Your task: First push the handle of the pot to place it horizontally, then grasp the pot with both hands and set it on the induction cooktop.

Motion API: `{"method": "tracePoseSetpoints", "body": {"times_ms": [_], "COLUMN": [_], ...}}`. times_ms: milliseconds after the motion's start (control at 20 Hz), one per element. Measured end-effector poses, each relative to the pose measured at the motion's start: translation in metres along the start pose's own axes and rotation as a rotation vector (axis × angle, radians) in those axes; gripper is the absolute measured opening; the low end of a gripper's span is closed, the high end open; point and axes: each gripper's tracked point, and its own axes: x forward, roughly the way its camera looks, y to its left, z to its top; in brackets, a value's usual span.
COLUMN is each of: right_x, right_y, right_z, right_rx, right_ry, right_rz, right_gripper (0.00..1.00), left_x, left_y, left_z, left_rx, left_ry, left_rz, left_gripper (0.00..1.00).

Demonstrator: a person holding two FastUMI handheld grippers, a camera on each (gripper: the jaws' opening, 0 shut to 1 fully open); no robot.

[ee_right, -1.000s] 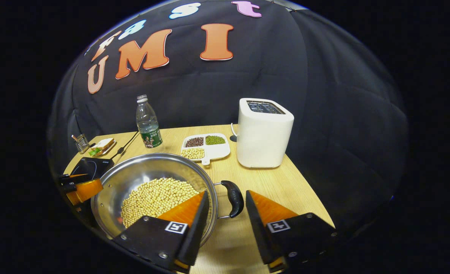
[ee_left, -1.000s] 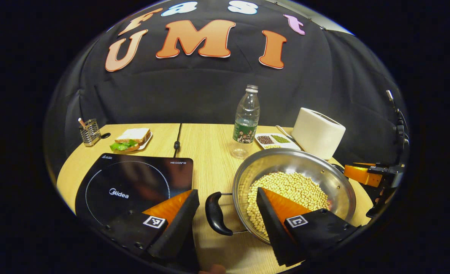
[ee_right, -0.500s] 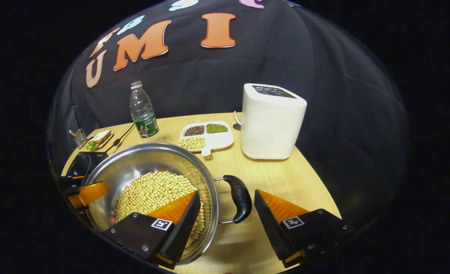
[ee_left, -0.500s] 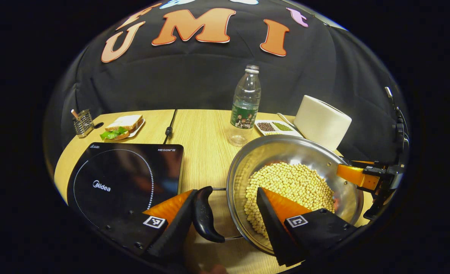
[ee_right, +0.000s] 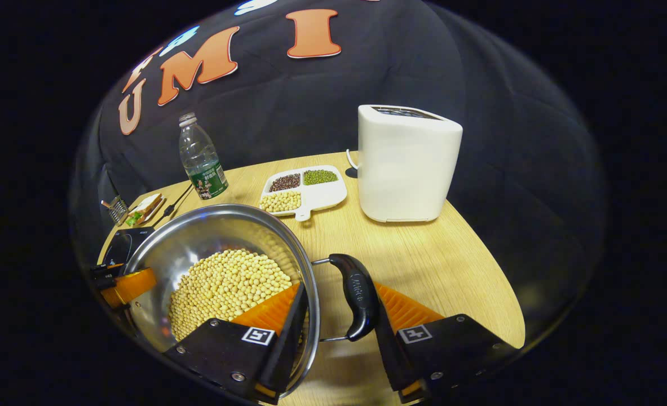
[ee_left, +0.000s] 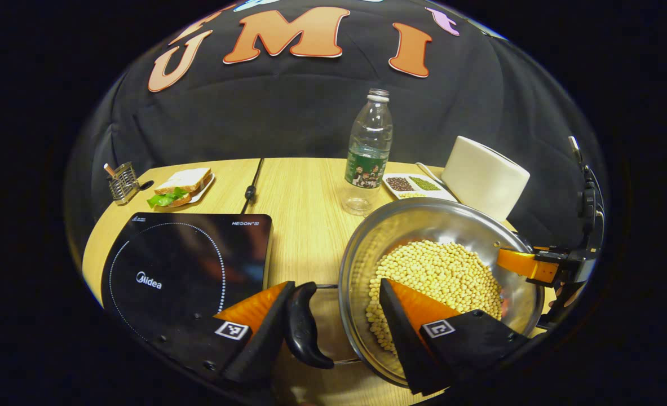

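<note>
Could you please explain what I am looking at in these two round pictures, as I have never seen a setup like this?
A person holds a two-finger gripper in each hand, and each carries a fisheye camera looking forward along its own fingers. In the left gripper view, the left gripper straddles the pot's left handle: one finger rests against the handle, the other sits inside the rim over the beans. In the right gripper view, the right gripper stands likewise at the pot's right handle. Neither looks clamped yet.

On the wooden table stand the steel pot of soybeans, the induction cooktop beside it, a water bottle, a divided dish of beans, a white toaster, a sandwich and a small wire holder.
</note>
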Motion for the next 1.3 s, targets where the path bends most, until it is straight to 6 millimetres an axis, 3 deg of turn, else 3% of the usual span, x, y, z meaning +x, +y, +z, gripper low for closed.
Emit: {"method": "tracePoseSetpoints", "body": {"times_ms": [200,300,550,700,800,900,1000,1300], "right_x": [-0.007,-0.010,-0.028,-0.051,-0.067,-0.080,-0.093,-0.121], "right_y": [-0.004,-0.008,-0.009,-0.006,0.001,0.011,0.025,0.081], "right_z": [-0.004,-0.006,-0.013,0.002,0.014,0.025,0.034,0.053], "right_rx": [0.028,0.038,0.107,0.110,0.113,0.107,0.096,0.071], "right_ry": [0.007,0.004,0.018,-0.032,-0.061,-0.088,-0.107,-0.153], "right_rz": [0.010,-0.003,-0.024,-0.031,-0.029,-0.028,-0.025,0.005], "right_gripper": [0.59,0.58,0.54,0.54,0.54,0.54,0.54,0.54], "left_x": [0.003,0.003,-0.011,-0.027,-0.041,-0.055,-0.069,-0.106], "left_y": [0.002,-0.001,-0.006,-0.005,-0.003,0.004,0.015,0.067], "left_z": [-0.005,-0.006,-0.011,0.004,0.019,0.033,0.044,0.068], "left_rx": [-0.026,-0.026,-0.027,-0.031,-0.027,-0.024,-0.025,-0.036], "left_ry": [0.037,0.050,0.079,0.048,0.016,-0.007,-0.024,-0.081], "left_rz": [0.011,0.005,-0.010,-0.028,-0.037,-0.044,-0.045,-0.023], "left_gripper": [0.69,0.73,0.61,0.62,0.64,0.58,0.61,0.61]}}
